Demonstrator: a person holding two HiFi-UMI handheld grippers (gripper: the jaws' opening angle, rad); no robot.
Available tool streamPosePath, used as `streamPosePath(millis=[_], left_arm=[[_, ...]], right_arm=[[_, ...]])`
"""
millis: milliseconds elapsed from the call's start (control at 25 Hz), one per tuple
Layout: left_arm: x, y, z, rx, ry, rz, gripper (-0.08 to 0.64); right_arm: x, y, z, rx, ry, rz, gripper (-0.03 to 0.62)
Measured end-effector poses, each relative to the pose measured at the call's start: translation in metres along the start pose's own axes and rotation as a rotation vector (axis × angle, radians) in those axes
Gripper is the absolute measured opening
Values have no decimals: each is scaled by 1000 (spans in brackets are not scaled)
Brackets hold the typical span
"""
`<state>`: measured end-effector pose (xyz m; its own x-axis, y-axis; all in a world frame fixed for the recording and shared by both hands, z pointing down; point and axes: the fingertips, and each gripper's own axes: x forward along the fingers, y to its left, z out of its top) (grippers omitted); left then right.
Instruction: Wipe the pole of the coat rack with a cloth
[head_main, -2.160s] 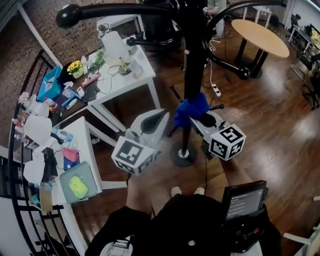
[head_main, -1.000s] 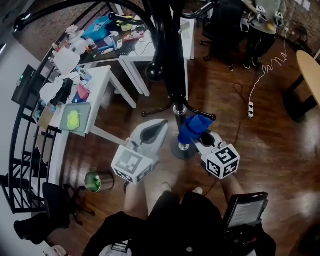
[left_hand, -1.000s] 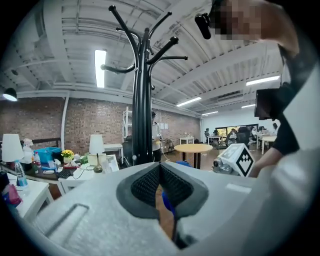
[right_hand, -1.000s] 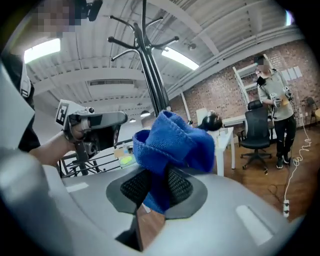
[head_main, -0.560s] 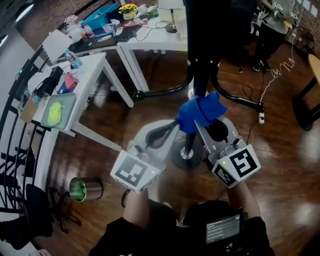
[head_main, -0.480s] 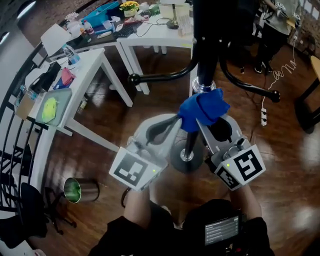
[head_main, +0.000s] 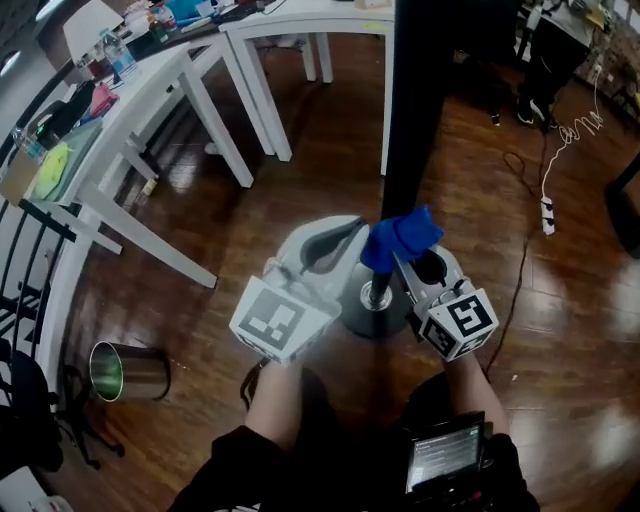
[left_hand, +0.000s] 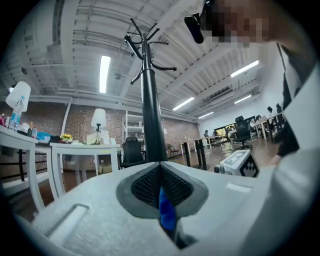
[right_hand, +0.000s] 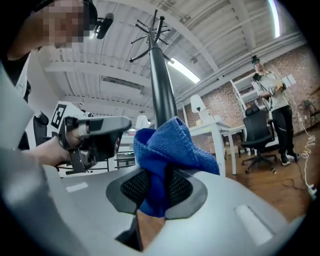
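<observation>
The black coat rack pole (head_main: 405, 120) rises from a round base (head_main: 372, 312) on the wooden floor. My right gripper (head_main: 407, 262) is shut on a bunched blue cloth (head_main: 400, 238), which is pressed against the pole low down, just above the base. In the right gripper view the cloth (right_hand: 167, 150) bulges out of the shut jaws, with the pole (right_hand: 162, 85) right behind it. My left gripper (head_main: 355, 232) is shut just left of the pole and the cloth. The left gripper view has the pole (left_hand: 150, 110) straight ahead and a thin blue sliver in the slit between the jaws.
White tables (head_main: 200, 60) stand to the left and behind the rack. A metal bin (head_main: 125, 370) lies at the lower left. A power strip with its cable (head_main: 547, 210) lies on the floor to the right. A person (right_hand: 272, 95) and an office chair (right_hand: 257, 132) are farther off.
Both grippers have slid down the pole. The cloth was just under the lower joint and now sits close above the base. The head view has tilted further down.
</observation>
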<state>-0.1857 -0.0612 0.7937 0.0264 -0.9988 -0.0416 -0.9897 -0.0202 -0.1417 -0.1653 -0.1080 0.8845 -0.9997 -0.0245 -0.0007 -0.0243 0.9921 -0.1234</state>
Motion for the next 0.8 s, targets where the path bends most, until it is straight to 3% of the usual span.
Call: streamPosePath(millis=[160,240,320,440,560,640,800], left_arm=[[3,-6,-57,-57,87,-8,2],[2,-11,-74,-76,116,-10,2],[2,-15,-84,-85,132,-8,3],[7,-20,-95,-64,139,-18,2],[7,-23,-113,-72,170,-20,2],[7,-25,-118,-85,184,-19,2],[2,-26,-108,-87,180,-20,2]], right_arm=[[-5,-20,-98,106,111,-19,70],[-4,-21,-135,97,179,-12,69],[-1,-19,-164,79,243,-5,69],[5,-18,-180,78,262,-10,69],[3,-17,-172,80,256,-15,69],[-2,-18,-143,71,216,-16,69],[-8,-12,-21,37,37,-2,71]])
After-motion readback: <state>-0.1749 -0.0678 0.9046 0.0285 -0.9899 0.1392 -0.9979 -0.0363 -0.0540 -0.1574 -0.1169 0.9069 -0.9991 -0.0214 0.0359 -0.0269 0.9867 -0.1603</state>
